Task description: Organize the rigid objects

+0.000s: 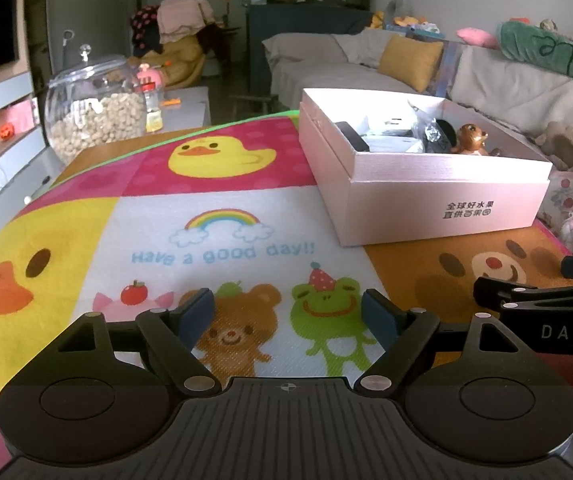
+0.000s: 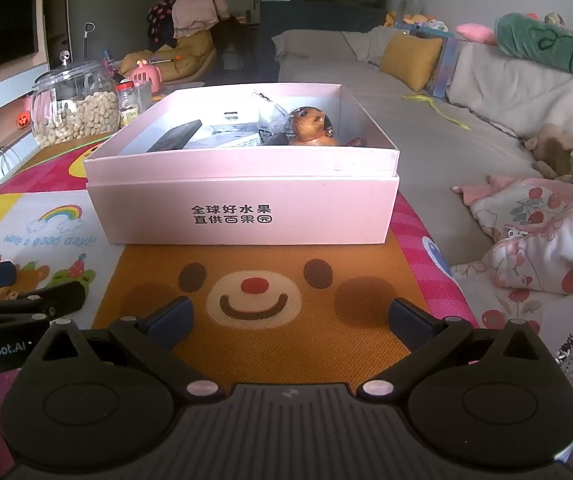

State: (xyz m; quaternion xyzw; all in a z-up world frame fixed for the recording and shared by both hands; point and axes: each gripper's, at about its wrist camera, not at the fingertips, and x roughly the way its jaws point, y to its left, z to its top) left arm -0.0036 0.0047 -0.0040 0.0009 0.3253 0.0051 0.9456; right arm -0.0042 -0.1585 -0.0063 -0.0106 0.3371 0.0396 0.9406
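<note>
A pale pink cardboard box (image 2: 242, 216) (image 1: 438, 204) stands open on the cartoon mat. Inside lie a brown animal figurine (image 2: 310, 130) (image 1: 471, 139), a dark flat device (image 2: 174, 136) (image 1: 352, 136), white packets and a clear plastic bag (image 1: 428, 128). My left gripper (image 1: 288, 320) hovers open over the mat's bear and frog pictures, left of the box, with nothing between its fingers. My right gripper (image 2: 290, 318) is open over the big bear face, just in front of the box, also empty. Each gripper shows at the edge of the other's view.
A round glass jar (image 1: 94, 120) (image 2: 74, 108) of nuts stands at the mat's far left with a small bottle (image 2: 128, 106) beside it. A grey sofa (image 2: 426, 120) with cushions and floral bedding (image 2: 546, 248) runs along the right.
</note>
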